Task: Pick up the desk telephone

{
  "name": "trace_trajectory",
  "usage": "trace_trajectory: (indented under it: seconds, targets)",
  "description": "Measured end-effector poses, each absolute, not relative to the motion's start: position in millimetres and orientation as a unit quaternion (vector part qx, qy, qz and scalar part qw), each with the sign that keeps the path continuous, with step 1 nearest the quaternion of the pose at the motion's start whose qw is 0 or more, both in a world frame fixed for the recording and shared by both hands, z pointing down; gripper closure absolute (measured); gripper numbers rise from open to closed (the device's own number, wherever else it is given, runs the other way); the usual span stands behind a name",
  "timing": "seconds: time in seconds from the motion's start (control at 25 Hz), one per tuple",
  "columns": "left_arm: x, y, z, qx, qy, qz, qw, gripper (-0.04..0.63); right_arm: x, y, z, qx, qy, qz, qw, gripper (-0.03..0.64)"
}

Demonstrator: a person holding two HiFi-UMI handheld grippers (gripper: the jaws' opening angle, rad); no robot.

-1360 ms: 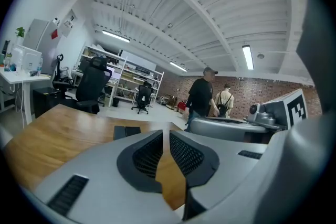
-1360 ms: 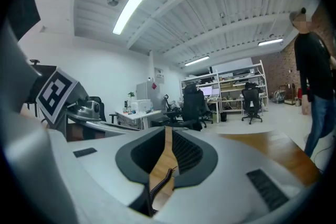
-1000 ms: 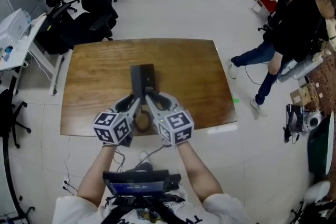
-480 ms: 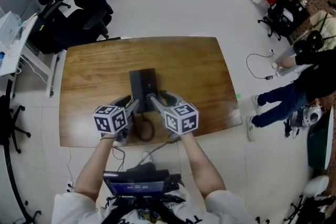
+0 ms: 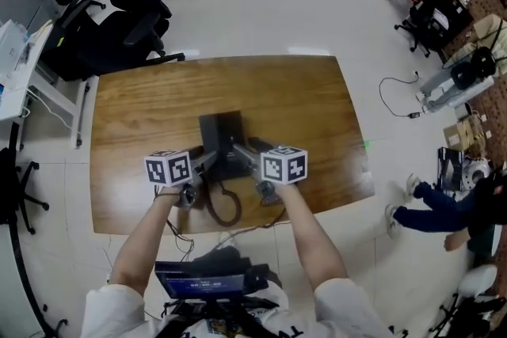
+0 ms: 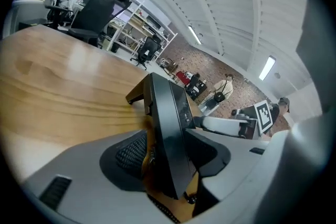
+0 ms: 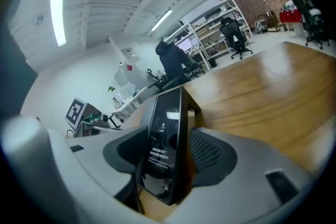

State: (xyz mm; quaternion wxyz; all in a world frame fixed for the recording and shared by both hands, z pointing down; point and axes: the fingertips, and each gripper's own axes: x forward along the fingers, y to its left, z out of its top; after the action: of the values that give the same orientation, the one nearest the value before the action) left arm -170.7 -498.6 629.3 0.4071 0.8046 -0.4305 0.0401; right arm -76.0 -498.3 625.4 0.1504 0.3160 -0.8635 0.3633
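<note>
The black desk telephone (image 5: 222, 135) rests on the wooden table (image 5: 142, 107), its coiled cord (image 5: 226, 206) looping toward the near edge. My left gripper (image 5: 204, 164) flanks the phone's near left side and my right gripper (image 5: 252, 157) its near right side. In the left gripper view the phone (image 6: 170, 113) stands edge-on between the jaws of the left gripper (image 6: 168, 149), with wood showing beside the textured pad (image 6: 131, 152). The right gripper view shows the phone (image 7: 165, 134) likewise between the spread jaws of the right gripper (image 7: 168, 155). Both sets of jaws have just been opening.
Black office chairs (image 5: 131, 20) stand beyond the table's far left corner. A white desk (image 5: 16, 67) is at the left. A person (image 5: 455, 214) is on the floor space to the right. A device (image 5: 210, 281) hangs at my chest.
Both grippers came down and toward the table's near edge, and their jaws spread apart around the phone. The cord now lies on the table. The person at right moved toward the lower right.
</note>
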Motion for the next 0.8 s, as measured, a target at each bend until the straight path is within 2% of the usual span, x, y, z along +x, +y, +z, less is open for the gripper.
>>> trace_trajectory:
  seconds: [0.04, 0.16, 0.32, 0.44, 0.8]
  targets:
    - [-169, -500, 635, 0.805, -0.425, 0.044, 0.411, 0.373, -76, -501, 630, 0.311, -0.863, 0.370, 0.150, 0.345]
    - [-163, -504, 641, 0.813, -0.404, 0.049, 0.416, 0.347, -82, -506, 639, 0.288, -0.864, 0.384, 0.151, 0.328]
    - [-159, -507, 641, 0.822, -0.371, 0.030, 0.430, 0.347, -96, -508, 648, 0.253, -0.865, 0.406, 0.150, 0.328]
    - [-157, -511, 644, 0.826, -0.352, 0.017, 0.440, 0.373, -103, -512, 651, 0.239, -0.870, 0.404, 0.150, 0.328]
    - [-147, -516, 639, 0.835, -0.339, 0.020, 0.433, 0.387, -112, -521, 648, 0.215, -0.871, 0.418, 0.140, 0.334]
